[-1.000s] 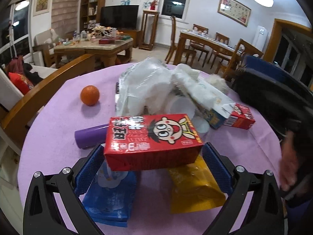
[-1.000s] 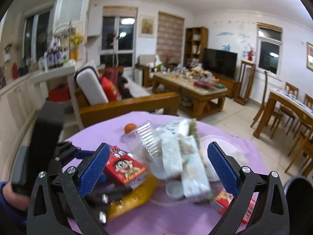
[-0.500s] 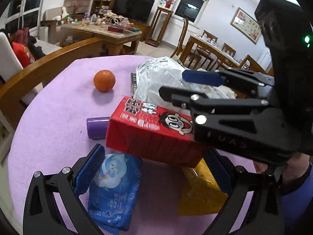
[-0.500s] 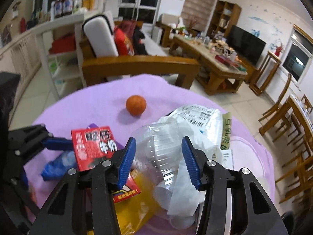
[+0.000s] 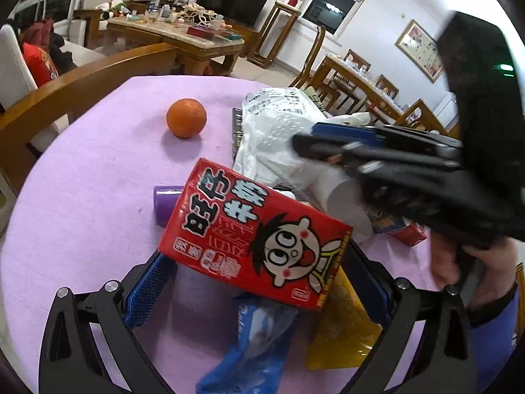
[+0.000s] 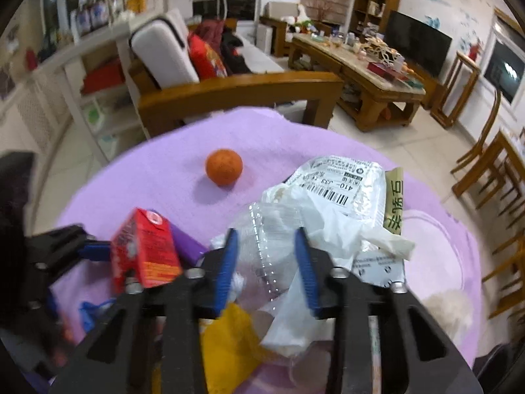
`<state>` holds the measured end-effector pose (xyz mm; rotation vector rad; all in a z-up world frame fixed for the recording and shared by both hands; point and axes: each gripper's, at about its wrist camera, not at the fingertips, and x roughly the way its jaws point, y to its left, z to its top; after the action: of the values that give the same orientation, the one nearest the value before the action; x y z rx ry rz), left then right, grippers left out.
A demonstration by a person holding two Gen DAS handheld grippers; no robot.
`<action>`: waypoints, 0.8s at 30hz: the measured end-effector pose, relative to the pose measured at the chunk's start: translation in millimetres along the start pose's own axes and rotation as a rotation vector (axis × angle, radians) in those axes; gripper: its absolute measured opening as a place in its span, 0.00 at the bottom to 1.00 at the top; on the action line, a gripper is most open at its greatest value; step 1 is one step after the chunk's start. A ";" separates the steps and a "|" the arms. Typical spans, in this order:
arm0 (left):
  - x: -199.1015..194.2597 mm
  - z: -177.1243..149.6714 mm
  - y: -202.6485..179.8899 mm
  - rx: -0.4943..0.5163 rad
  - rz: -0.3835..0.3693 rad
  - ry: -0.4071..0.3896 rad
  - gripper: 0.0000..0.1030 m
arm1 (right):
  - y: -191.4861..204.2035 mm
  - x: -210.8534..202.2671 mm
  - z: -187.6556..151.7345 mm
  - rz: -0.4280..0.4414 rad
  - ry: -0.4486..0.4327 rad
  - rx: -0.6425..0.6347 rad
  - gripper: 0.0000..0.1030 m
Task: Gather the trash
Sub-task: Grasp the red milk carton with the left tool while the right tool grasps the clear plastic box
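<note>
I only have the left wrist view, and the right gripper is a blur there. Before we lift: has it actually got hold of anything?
Observer: Yes. In the right wrist view the right gripper, whose jaws have just been closing, pinches the clear plastic cup.
Operator: Is anything lying past the white courier bag?
Observer: A clear round dish lies flat on the purple cloth, to the right of the bag.
</note>
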<state>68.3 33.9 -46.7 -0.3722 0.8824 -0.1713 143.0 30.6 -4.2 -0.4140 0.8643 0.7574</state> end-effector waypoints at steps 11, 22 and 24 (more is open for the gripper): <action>-6.3 2.9 4.1 0.038 0.055 -0.007 0.90 | -5.4 -28.5 -18.2 0.048 -0.073 0.022 0.69; -29.8 -10.8 22.5 0.000 0.026 -0.023 0.85 | 19.0 13.2 -11.9 -0.172 0.018 -0.119 0.48; -30.7 -10.8 22.1 0.001 0.016 -0.030 0.85 | 12.4 6.8 -12.2 -0.161 -0.005 -0.084 0.40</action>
<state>40.6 60.7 -39.3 -0.3658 0.8551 -0.1514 130.2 34.4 -17.2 -0.5501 0.7861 0.6468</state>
